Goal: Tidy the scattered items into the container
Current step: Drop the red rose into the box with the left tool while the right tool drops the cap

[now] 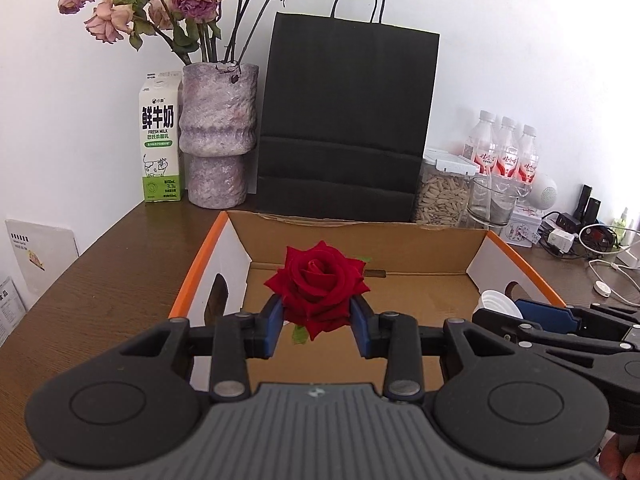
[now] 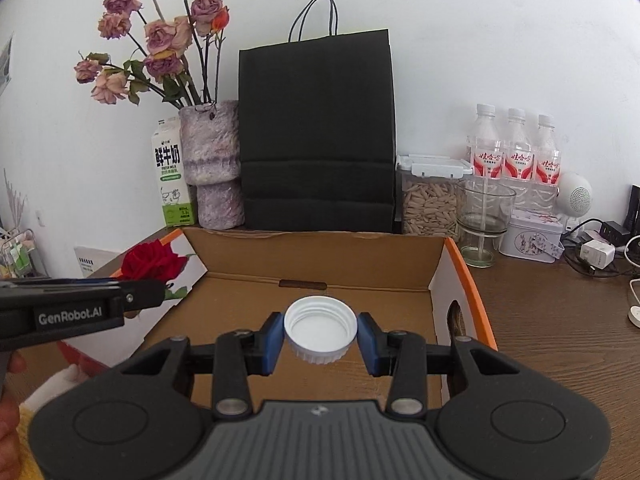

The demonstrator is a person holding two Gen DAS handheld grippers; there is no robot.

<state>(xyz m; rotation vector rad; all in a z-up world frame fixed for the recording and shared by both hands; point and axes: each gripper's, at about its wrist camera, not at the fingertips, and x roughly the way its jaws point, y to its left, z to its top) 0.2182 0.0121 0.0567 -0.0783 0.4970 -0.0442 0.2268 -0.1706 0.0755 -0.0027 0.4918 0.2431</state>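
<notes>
An open cardboard box [image 1: 360,236] with orange edges lies on the brown table; it also shows in the right wrist view [image 2: 320,252]. My left gripper [image 1: 318,320] is shut on a red rose [image 1: 318,288] and holds it above the box interior. My right gripper [image 2: 320,336] is shut on a white plastic cap [image 2: 320,326], also above the box. The right gripper with the cap [image 1: 500,304] shows at the right of the left wrist view. The left gripper with the rose [image 2: 150,262] shows at the left of the right wrist view.
Behind the box stand a black paper bag [image 1: 344,120], a vase of dried roses [image 1: 218,136], a milk carton [image 1: 160,144], a jar of seeds [image 1: 440,196], a glass [image 1: 490,200] and three water bottles [image 1: 506,152]. Chargers and cables [image 1: 580,236] lie at the right.
</notes>
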